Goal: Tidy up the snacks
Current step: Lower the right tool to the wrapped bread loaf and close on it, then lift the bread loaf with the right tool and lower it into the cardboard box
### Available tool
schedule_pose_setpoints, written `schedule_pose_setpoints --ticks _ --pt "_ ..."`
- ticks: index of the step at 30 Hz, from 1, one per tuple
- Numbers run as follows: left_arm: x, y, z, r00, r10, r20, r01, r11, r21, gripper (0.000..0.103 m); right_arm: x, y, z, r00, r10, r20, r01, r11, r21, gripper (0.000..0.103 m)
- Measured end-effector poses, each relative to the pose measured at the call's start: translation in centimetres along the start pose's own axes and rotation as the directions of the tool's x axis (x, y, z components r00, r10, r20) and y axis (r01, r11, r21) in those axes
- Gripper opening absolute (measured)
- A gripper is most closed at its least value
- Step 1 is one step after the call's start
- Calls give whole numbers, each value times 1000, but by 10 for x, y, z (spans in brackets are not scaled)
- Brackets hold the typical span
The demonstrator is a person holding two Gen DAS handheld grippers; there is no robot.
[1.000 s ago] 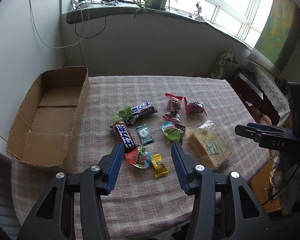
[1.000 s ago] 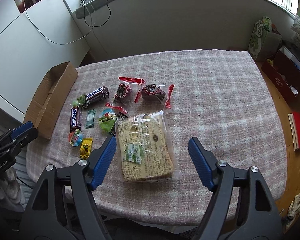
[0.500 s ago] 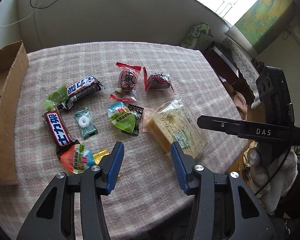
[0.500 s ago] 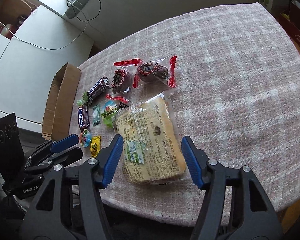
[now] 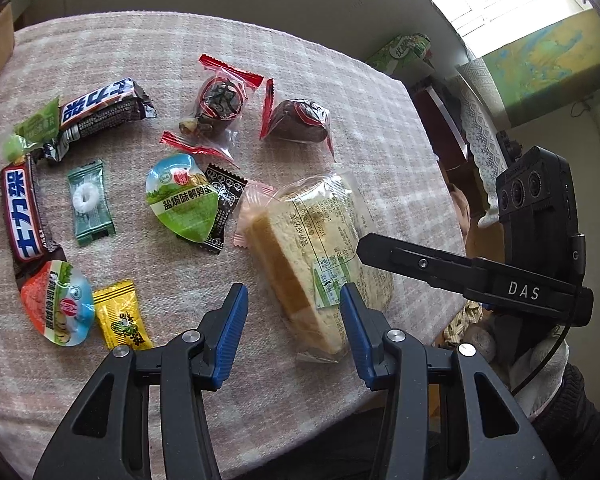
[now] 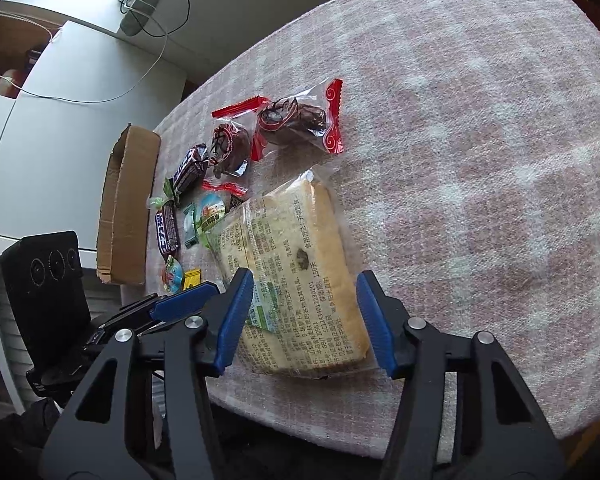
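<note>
A bagged slice of bread (image 5: 316,256) (image 6: 292,276) lies near the table's front edge. My right gripper (image 6: 304,308) is open, its blue pads on either side of the bread's near end. My left gripper (image 5: 292,328) is open and empty, also at the bread's near end. Several small snacks lie to the left: two chocolate bars (image 5: 100,110) (image 5: 22,216), a green egg pack (image 5: 182,198), a mint (image 5: 88,202), a yellow candy (image 5: 122,316), an orange pack (image 5: 56,308) and two red-edged packets (image 5: 220,104) (image 5: 298,120). A cardboard box (image 6: 126,208) stands at the table's left.
The table has a pink checked cloth (image 6: 480,128). Its front edge is just under both grippers. A white cabinet (image 6: 60,128) stands beyond the box. Furniture and a green bag (image 5: 408,50) stand off the table's right side.
Both grippers have moved in and down toward the bread. The left one swung right, away from the small snacks. The right gripper's jaws have narrowed around the bread.
</note>
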State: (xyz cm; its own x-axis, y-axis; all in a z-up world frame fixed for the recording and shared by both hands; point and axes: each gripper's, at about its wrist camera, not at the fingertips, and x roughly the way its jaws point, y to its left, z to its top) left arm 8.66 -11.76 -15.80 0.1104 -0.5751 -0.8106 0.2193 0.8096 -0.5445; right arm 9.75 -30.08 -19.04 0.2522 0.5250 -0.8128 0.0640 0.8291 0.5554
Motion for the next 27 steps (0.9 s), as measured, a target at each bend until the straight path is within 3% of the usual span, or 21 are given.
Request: schedule_pose_setpoints --ticks 11,27 --pt "16 -12 1 1000 -3 -25 4 999 46 43 7 -7 0 998 55 -38 -54 998 29 56" --pt "-4 -24 3 997 47 66 -55 991 124 41 2 12 -1 998 57 -13 -57 998 35 53"
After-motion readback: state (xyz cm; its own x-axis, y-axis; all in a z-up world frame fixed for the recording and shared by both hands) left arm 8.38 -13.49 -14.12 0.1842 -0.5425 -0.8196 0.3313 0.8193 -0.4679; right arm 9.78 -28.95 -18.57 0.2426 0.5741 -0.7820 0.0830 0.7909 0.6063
